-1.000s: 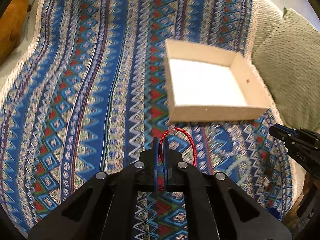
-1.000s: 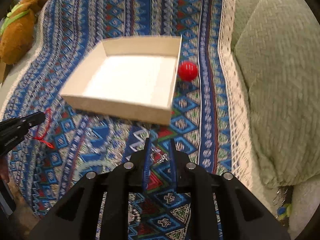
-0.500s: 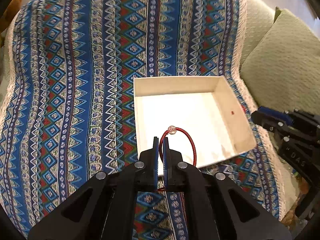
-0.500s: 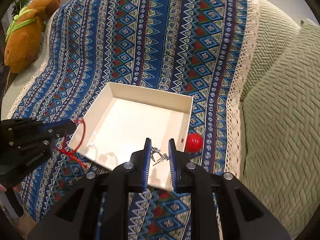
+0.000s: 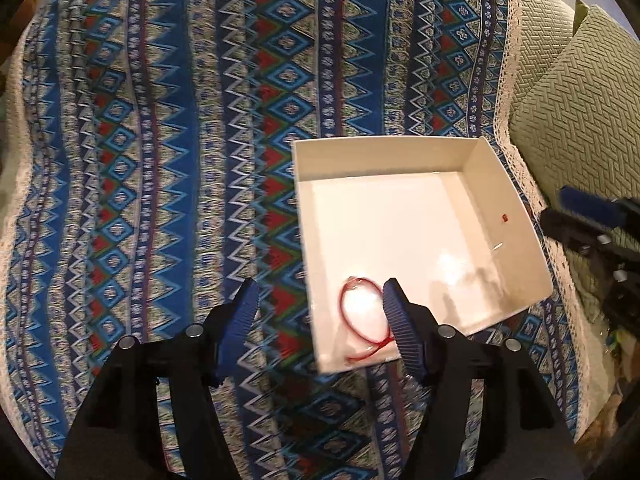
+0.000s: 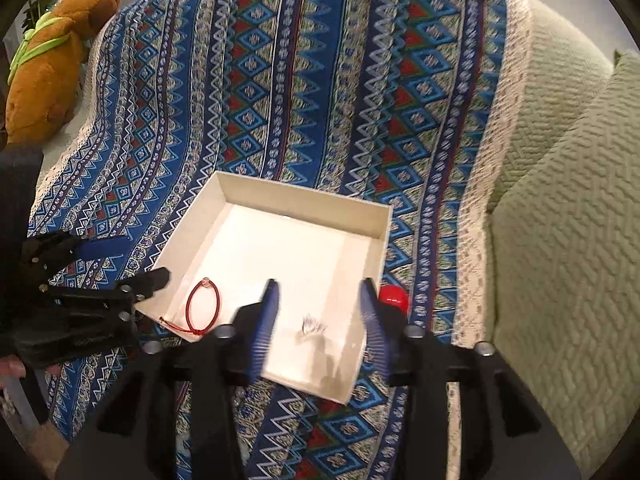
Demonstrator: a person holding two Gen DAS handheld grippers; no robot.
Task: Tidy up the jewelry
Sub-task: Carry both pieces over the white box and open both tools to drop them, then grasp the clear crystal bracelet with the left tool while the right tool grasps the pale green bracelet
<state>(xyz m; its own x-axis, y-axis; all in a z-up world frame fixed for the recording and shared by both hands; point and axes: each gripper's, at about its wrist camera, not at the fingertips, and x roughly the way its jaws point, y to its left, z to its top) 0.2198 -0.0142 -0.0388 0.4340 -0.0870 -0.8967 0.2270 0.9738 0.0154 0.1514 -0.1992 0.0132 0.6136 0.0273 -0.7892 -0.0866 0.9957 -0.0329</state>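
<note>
A shallow white box [image 5: 380, 144] lies on a blue patterned blanket; it also shows in the right wrist view [image 6: 304, 196]. A red cord bracelet [image 5: 362, 320] lies in the box's near left corner, also seen in the right wrist view [image 6: 202, 310]. A small silver jewelry piece [image 6: 312, 326] lies in the box between my right fingers. My left gripper [image 5: 318, 300] is open and empty above the box's near left corner. My right gripper [image 6: 318, 300] is open and empty above the box's near side.
A red ball [image 6: 394, 298] sits on the blanket [image 5: 160, 160] right beside the box. Green cushions [image 6: 560, 240] line the right side. A brown teddy bear [image 6: 52, 60] sits at the far left.
Both grippers opened. The red bracelet dropped from the left gripper into the box, and the silver piece dropped from the right gripper into the box.
</note>
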